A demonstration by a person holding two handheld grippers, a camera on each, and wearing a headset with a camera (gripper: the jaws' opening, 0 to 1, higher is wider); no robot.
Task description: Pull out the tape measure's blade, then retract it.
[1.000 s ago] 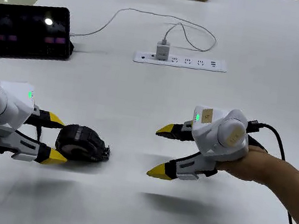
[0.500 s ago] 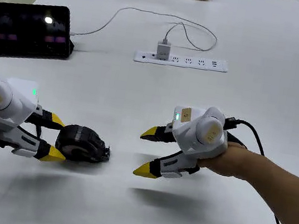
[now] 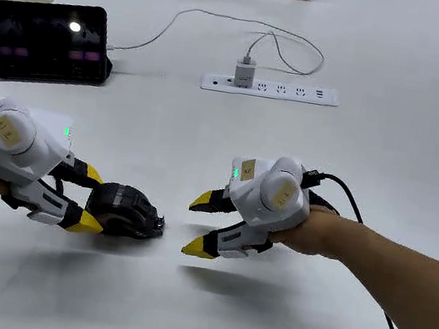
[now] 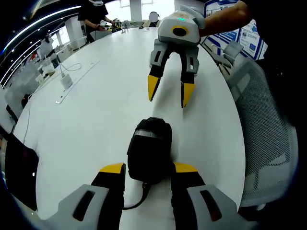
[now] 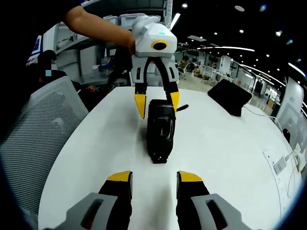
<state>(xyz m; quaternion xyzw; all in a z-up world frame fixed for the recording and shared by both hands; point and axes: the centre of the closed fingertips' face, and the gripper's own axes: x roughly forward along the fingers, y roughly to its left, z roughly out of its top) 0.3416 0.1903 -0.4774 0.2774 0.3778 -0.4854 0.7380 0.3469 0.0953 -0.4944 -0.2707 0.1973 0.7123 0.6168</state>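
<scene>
White table (image 3: 386,156) is seen in head view, w/ everything on or over it. Black tablet (image 3: 48,41) is propped at 10 o'clock, screen dim. Left gripper (image 3: 90,198) is held at 8 o'clock by a hand, jaws pointed toward 3 o'clock. Its jaws are closed against both sides of the tape measure (image 3: 126,210), so the case is clamped btwn the yellow tips and rests on the table. Right gripper (image 3: 194,226) is held near centre, at 3 o'clock from the tape measure, tips pointed back toward 9 o'clock. Its jaws are spread wide w/ nothing btwn them, near the case but apart from it. White power strip (image 3: 269,89) is laid at 12 o'clock, w/ a charger (image 3: 243,75) plugged in and a thin cable (image 3: 224,20) looped behind. Blade hook (image 3: 158,223) is seen at the case mouth, facing the right gripper; no blade length is drawn out.
</scene>
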